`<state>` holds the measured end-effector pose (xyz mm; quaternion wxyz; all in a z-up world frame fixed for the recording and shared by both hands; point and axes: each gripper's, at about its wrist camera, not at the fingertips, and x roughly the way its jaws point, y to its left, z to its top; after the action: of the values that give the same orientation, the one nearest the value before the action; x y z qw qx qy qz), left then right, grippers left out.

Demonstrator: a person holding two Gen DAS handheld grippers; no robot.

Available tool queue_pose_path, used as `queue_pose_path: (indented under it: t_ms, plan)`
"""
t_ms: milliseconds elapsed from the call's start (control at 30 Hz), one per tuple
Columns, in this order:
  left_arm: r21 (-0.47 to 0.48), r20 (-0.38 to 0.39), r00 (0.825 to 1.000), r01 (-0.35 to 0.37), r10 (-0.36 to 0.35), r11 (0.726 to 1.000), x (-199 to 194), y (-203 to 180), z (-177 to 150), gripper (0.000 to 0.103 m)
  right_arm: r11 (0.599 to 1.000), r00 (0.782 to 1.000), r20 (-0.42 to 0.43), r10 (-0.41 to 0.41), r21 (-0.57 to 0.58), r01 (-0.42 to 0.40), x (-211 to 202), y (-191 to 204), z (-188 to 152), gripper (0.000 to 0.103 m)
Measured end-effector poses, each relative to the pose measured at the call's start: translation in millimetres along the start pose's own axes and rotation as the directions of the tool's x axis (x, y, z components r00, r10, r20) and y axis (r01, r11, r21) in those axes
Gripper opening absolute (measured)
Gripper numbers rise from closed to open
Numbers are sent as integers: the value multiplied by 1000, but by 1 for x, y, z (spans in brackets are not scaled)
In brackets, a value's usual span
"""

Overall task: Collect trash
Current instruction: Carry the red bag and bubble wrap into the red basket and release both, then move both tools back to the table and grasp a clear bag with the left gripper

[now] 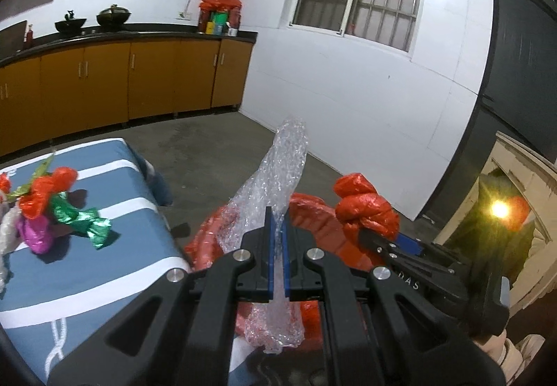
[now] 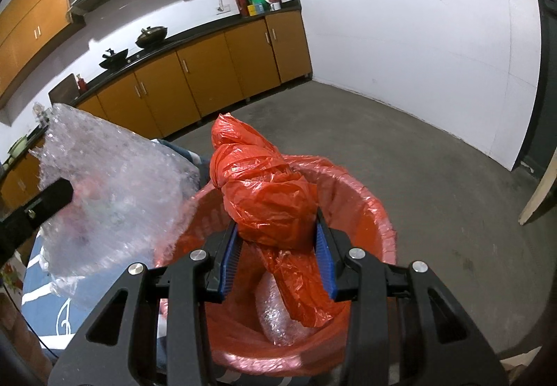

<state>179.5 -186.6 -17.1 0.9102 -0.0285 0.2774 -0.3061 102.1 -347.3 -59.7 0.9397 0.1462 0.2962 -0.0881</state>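
Left gripper [image 1: 277,248]: its blue pads are pinching together on a strip of bubble wrap [image 1: 275,177], which is standing up ahead of the tips and trailing down behind them.
Right gripper [image 2: 276,248]: its jaws are standing partly apart and clamping a wadded red plastic bag [image 2: 268,191], the wad bulging above the pads and a tail hanging below them.
Bin [image 2: 379,212]: lined in red and sitting directly under and ahead of the right gripper; seen from the left gripper it is lying just beyond the tips.
Reason for hold: both pieces are being carried over the open mouth, judged ready for dropping in; the thin wrap is needing a tight pinch, the bulky wad a wider one.
Already inside: a roll of clear bubble wrap [image 2: 278,323] is lying at the bottom of the bin, below the right gripper.
Remaining trash: crumpled red, green and purple wrappers [image 1: 52,212] are waiting on the striped blue cloth [image 1: 132,177], off to the left gripper's left.
Hidden: the near rim of the bin is being covered by the gripper bodies; the held wrap is blurring and blocking the table in the right wrist view.
Cut off: the wrapper pile is running out of frame, so its count is unclear.
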Motion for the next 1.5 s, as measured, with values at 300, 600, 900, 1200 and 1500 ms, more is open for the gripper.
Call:
queue_pose_path:
  t_ms: [300,600,900,1200,1500]
  plan:
    - [-10,-72,997,26,-26,1000,36,-2,-13,18,1000,1000,9,18,11,-18,2,-6,0,44]
    - [-37,-92,992,-90,86,995,28,33,-25,46,1000,1000,17,-15,11,14,-7,-14,-6,66]
    - [-12,-70,949,-309,307,951,-10,79,-35,65,999,1000,24,-20,-46,22,-10,10,-1,66]
    - [-74,-71,849,-528,524,846,-63,149,-51,83,990,1000,13,20,-142,-18,-2,67,-4,72]
    - [-167,-101,753,-657,650,735,-106,229,-63,87,968,995,20,94,-236,-86,9,138,-3,79]
